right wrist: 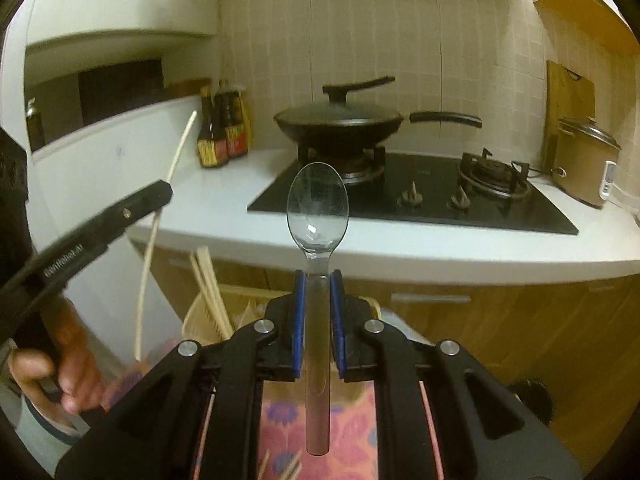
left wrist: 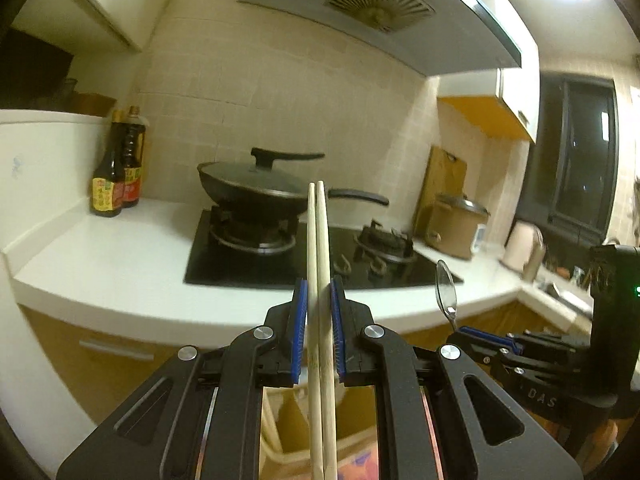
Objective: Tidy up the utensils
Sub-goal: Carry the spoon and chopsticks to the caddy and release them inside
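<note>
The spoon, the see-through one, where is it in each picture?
Left wrist view: the spoon pokes up at the lower right, held by the right gripper, beside the chopsticks.
Right wrist view: the spoon stands in the centre, its handle clamped in the right gripper.
Shared landmark: the lidded black wok on the stove, behind the spoon in both.

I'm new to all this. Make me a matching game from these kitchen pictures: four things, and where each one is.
Things:
1. chopsticks
2. spoon
3. wok
4. sauce bottles

Places:
A. on the stove burner
B. clamped in the right gripper
C. on the counter, left of the stove
D. clamped in the left gripper

Pairs: 1-D, 2-B, 3-A, 4-C
</note>
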Tool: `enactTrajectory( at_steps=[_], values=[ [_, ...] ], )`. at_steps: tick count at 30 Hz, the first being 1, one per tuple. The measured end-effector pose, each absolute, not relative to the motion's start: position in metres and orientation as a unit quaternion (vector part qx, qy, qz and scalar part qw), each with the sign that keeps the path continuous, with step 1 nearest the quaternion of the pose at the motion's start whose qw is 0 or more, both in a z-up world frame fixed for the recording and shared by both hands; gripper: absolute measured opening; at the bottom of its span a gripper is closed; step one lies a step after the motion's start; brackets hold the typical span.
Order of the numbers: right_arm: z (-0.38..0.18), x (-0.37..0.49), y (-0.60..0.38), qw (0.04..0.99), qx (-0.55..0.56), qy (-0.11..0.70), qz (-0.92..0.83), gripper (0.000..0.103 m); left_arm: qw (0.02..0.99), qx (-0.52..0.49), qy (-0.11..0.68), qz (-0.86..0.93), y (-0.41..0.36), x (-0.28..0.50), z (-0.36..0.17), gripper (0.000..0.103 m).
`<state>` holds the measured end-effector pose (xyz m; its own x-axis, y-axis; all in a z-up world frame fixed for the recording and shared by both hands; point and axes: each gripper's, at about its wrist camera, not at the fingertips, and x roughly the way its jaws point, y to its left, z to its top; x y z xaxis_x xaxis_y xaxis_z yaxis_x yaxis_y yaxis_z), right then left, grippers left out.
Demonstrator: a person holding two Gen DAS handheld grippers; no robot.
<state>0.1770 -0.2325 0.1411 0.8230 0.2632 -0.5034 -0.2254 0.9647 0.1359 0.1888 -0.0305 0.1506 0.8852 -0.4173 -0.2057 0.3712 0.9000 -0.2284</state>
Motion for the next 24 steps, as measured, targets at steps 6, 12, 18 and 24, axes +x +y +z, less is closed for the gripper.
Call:
enactTrajectory(
  at_steps=[6, 12, 18, 24],
  values=[
    [0.134, 0.21, -0.236, 0.962, 0.062, 0.228, 0.14, 0.01, 0.975, -0.089, 0.088, -0.186, -0.038, 0.211, 0.135, 0.01],
    [0.122, 0.226, -0.24, 0.972, 0.077, 0.184, 0.125, 0.01, 0.982, -0.075, 0.055, -0.161, -0.043, 0.218, 0.122, 0.01],
    [0.1, 0.23, -0.239, 0.98, 0.07, 0.165, 0.087, 0.01, 0.989, -0.059, 0.028, -0.131, -0.049, 0.213, 0.108, 0.01],
    [0.076, 0.231, -0.251, 0.975, 0.105, 0.172, 0.096, 0.011, 0.989, -0.068, 0.03, -0.128, -0.044, 0.211, 0.09, 0.011]
  ],
)
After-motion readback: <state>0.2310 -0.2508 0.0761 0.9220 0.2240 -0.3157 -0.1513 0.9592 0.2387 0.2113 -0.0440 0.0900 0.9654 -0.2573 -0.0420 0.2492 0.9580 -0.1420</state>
